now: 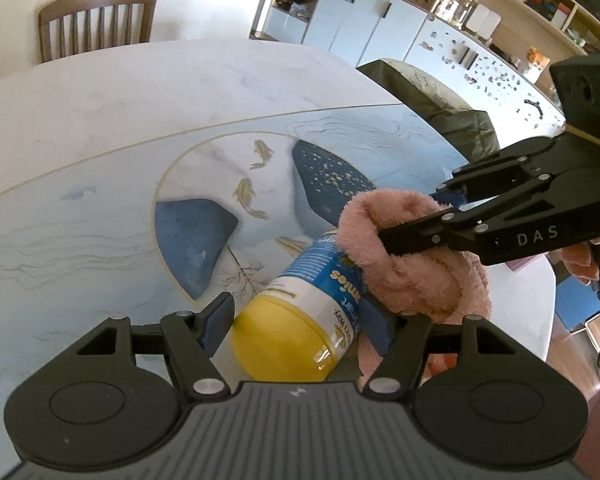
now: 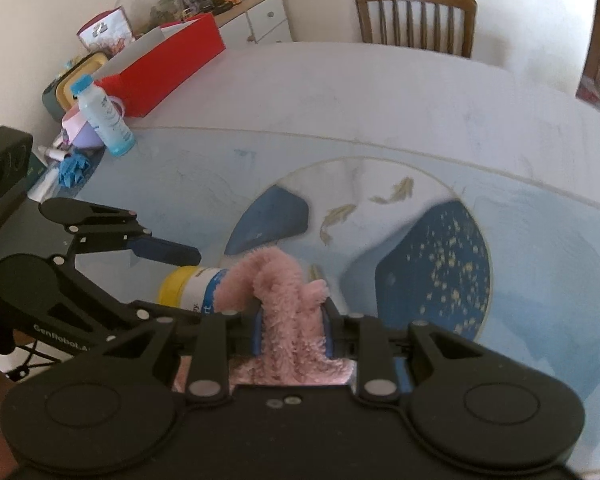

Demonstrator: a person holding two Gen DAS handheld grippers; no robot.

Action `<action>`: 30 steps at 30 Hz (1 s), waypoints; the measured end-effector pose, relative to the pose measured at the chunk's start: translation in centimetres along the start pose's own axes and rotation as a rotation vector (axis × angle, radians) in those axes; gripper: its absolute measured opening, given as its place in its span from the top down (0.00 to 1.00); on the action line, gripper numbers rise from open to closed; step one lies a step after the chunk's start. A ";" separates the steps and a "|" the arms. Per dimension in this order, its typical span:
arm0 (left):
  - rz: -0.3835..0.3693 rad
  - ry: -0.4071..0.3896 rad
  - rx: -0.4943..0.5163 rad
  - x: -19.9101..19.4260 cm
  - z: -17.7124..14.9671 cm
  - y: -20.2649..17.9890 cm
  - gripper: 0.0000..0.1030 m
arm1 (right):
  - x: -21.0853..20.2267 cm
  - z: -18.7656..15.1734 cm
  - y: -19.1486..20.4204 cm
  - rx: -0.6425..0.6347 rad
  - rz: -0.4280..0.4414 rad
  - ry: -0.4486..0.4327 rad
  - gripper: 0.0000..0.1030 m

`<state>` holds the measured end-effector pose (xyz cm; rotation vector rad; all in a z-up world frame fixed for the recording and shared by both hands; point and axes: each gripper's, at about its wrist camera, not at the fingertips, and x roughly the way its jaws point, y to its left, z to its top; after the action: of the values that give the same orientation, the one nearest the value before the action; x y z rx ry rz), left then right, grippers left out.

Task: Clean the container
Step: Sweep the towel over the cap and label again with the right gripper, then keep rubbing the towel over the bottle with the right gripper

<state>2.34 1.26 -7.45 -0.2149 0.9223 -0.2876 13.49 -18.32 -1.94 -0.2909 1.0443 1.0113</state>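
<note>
Container (image 1: 300, 312) is a round plastic jar w/ a smooth glossy yellow lid facing the left wrist cam and a blue and white printed label; it lies on its side, lifted between the 2 blue pads of the left gripper (image 1: 298, 318), which is closed onto it, 1 pad on each side of the body just behind the lid. Can't tell what's inside, walls are covered by the label. Cloth (image 1: 412, 256) is pink, fluffy, long-pile, bunched into a thick loop draped over the far half of the jar and touching it. Right gripper (image 2: 294, 320) is clamped tight on the cloth, jaws nearly together w/ fuzz bulging out above and below the blue pads; in the left view it comes in from the right, angled down toward the jar, w/ part of a hand (image 1: 580, 260) seen behind its grip. In the right view the jar's yellow end pokes out left of the cloth, w/ 1 left finger (image 2: 164, 250) above it. Table (image 1: 100, 120) below is smooth, pale marble-look w/ a round blue panel w/ gold fish. Far left corner: a clear bottle (image 2: 104, 118) w/ blue cap, standing, near a red box (image 2: 172, 68). A wood slat-back chair (image 2: 416, 16) sits at the far edge.
</note>
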 end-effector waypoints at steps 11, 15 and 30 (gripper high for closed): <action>0.050 0.017 0.079 0.1 -1.3 -1.4 0.36 | 2.5 -3.2 -2.1 0.099 -0.080 0.114 0.75; 0.056 0.016 0.077 0.0 -1.3 -1.5 0.36 | 1.9 -2.3 -2.1 0.063 -0.121 0.102 0.75; 0.104 0.019 0.174 0.2 -1.5 -2.7 0.36 | 0.3 3.8 6.0 -0.298 0.081 0.038 0.76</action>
<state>0.84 -1.47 -7.62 -0.0039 0.9184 -0.2722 10.88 -12.52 1.19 -0.5162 0.9444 1.2402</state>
